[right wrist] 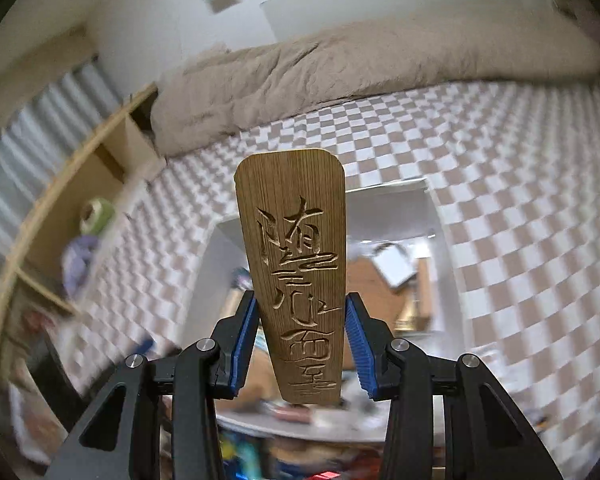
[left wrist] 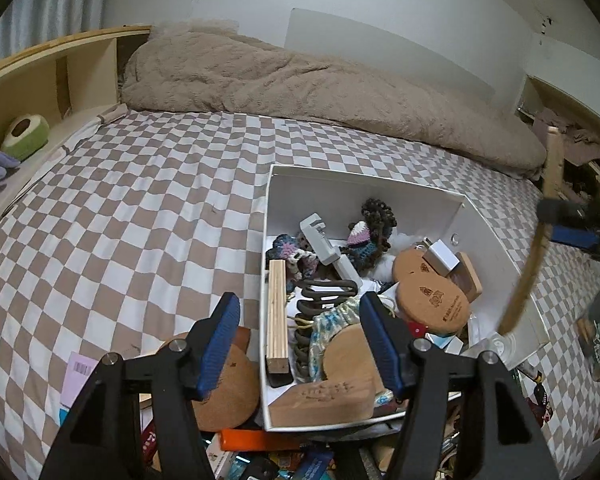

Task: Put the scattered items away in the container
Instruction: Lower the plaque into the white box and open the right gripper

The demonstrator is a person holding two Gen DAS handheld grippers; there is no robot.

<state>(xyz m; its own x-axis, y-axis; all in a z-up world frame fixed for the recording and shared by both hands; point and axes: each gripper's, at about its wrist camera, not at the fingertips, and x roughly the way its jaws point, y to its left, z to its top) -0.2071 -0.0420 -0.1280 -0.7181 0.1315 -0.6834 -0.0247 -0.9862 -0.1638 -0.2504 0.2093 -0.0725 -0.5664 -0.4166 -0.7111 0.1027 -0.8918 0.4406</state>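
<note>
While our left gripper [left wrist: 300, 344] hangs over the near-left corner of the white box [left wrist: 484, 236], its jaws stand released, nothing between the blue pads. One pad sits outside the box wall above a cork disc [left wrist: 228, 392]; the other sits over the contents. Below, inside: a plywood block [left wrist: 278, 320] lying along the left wall, a carved wooden piece [left wrist: 328, 400] at the near edge, two cork coasters [left wrist: 432, 300], crochet bits and a grey clamp [left wrist: 332, 252]. Box rests on the checked bed sheet [left wrist: 140, 220]. More loose clutter lies at the bed's near edge, below the box. At far right, blurred, we see our right gripper [left wrist: 572, 220] carrying a wooden plaque [left wrist: 528, 276] edge-on, above the box's right wall.

Right wrist view: jaws clenched on the wooden plaque [right wrist: 296, 276], pads [right wrist: 246, 340] pressing its two long edges near the lower end. Carved characters face the lens. Long axis runs straight out along the fingers, away from our right gripper [right wrist: 300, 340]. Background smeared. White box [right wrist: 428, 216] lies directly ahead and below, behind the plaque.

Our judgement: the right hand is the one to finish; the plaque wants lowering tip-first into the box's right half.
</note>
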